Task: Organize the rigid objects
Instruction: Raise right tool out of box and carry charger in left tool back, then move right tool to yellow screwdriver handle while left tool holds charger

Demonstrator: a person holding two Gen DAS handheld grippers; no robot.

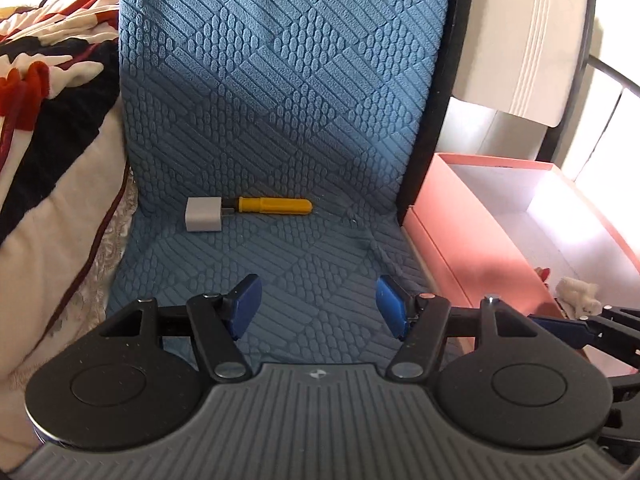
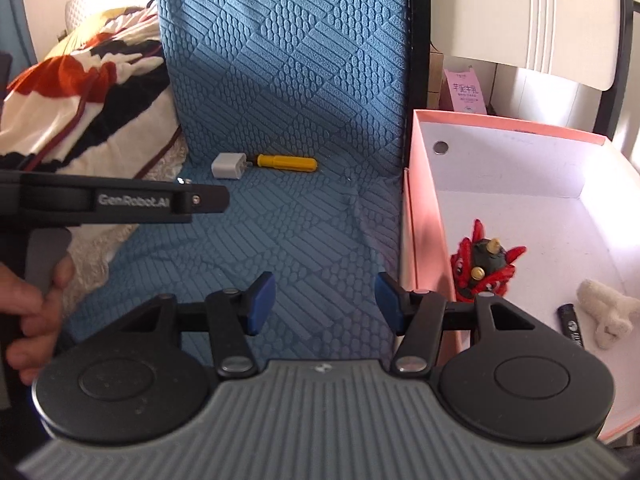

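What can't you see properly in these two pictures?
- Yellow screwdriver: its metal tip is hidden behind the white charger in both views.
- Black stick in the pink box: right wrist view, its printing is too small to read.
- Red figure: its lower part is hidden by the right tongs.
- Box contents: left wrist view, mostly cut off by the box wall.

White charger (image 1: 204, 214) touching yellow screwdriver (image 1: 274, 205), flat on blue cushion (image 1: 288, 92)
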